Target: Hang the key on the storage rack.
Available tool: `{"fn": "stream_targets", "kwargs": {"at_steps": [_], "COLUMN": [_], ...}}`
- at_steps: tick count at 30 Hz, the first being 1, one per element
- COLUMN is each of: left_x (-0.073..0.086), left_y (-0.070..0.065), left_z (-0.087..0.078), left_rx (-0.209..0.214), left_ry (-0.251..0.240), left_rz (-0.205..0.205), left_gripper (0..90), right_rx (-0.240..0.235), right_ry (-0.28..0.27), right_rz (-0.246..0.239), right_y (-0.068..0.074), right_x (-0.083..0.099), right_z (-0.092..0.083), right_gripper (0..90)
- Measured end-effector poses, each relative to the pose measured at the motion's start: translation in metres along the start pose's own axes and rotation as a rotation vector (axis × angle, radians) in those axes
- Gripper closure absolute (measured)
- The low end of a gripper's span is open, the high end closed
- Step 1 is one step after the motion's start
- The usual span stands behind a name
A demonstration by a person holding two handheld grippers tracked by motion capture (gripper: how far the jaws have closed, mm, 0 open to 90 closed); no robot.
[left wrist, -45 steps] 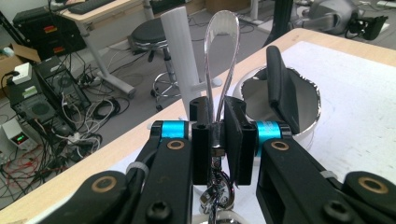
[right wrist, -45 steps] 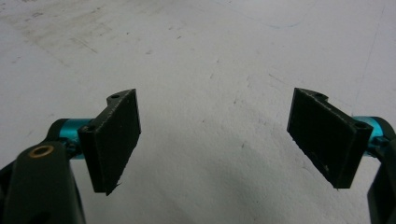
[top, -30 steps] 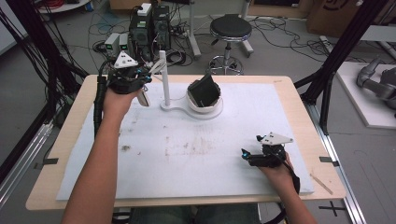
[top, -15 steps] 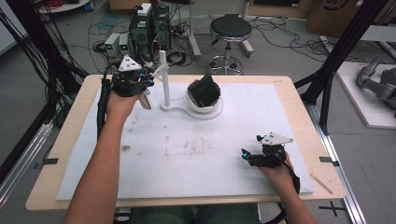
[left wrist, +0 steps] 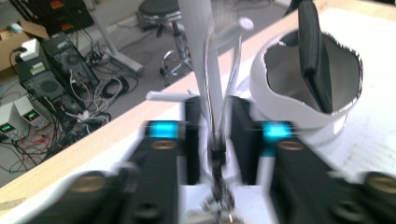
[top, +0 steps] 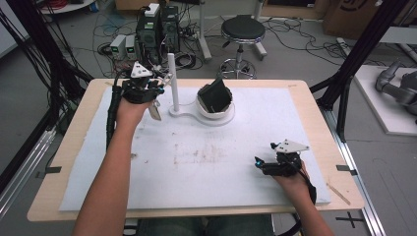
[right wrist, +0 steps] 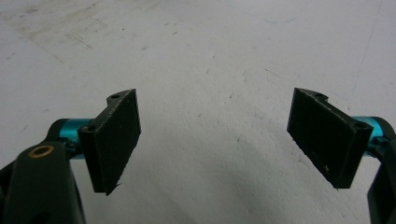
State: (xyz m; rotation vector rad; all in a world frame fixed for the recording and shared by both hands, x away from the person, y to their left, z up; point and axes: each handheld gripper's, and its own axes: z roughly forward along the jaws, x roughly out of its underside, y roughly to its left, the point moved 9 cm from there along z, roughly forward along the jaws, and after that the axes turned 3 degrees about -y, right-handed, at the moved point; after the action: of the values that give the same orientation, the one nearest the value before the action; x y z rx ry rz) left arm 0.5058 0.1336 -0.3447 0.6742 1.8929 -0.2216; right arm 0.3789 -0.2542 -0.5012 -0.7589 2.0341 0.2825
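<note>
Left gripper (top: 158,94), jaws just parting around keys (left wrist: 215,154) hung on the stand's peg (left wrist: 170,96); right gripper (right wrist: 217,140) idles wide open

A stand (top: 173,81) stood at the tabletop's (top: 314,105) far middle, a bowl (top: 215,110) just right of it. A pouch (top: 215,95) sat in the bowl.

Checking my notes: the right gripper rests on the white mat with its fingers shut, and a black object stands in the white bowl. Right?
No: the right gripper view shows the right gripper with its fingers wide apart. It does rest on the white mat, and the black object stands in the white bowl.
</note>
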Motion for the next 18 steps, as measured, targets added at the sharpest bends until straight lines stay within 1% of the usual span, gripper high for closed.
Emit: {"fn": "stream_targets", "kwargs": {"at_steps": [3,5,6,8,9,11,14,15,18], "left_x": [0.002,0.004,0.006,0.014,0.018,0.029,0.042,0.047,0.056], "left_y": [0.001,0.003,0.003,0.002,0.000,-0.005,-0.008,-0.009,-0.009], "left_z": [-0.003,-0.007,-0.008,-0.011,-0.012,-0.016,-0.021,-0.024,-0.029], "left_rx": [0.002,-0.001,0.006,0.026,0.033,0.056,0.054,0.059,0.047], "left_ry": [-0.007,-0.008,-0.008,0.008,0.015,0.012,0.017,0.026,0.028], "left_rz": [-0.016,-0.029,-0.037,-0.065,-0.077,-0.095,-0.111,-0.113,-0.131], "left_gripper": [64.4,61.1,60.5,55.7,54.5,53.7,50.1,49.8,45.6], "right_rx": [0.000,0.001,0.001,0.001,0.002,0.007,0.004,0.004,0.001], "right_ry": [0.000,-0.001,-0.001,-0.002,-0.001,-0.003,-0.004,-0.001,-0.002], "right_rz": [-0.001,-0.001,0.003,-0.003,-0.001,-0.001,-0.004,-0.004,-0.006], "right_y": [0.000,0.001,0.001,0.001,0.001,0.001,0.000,0.001,0.003], "right_x": [0.000,0.000,0.000,-0.001,-0.001,-0.001,-0.002,-0.001,-0.002], "right_z": [0.000,0.000,0.000,0.000,0.000,0.000,0.001,0.001,0.001], "right_gripper": [17.4,17.4,17.4,17.5,17.4,17.4,17.4,17.4,17.4]}}
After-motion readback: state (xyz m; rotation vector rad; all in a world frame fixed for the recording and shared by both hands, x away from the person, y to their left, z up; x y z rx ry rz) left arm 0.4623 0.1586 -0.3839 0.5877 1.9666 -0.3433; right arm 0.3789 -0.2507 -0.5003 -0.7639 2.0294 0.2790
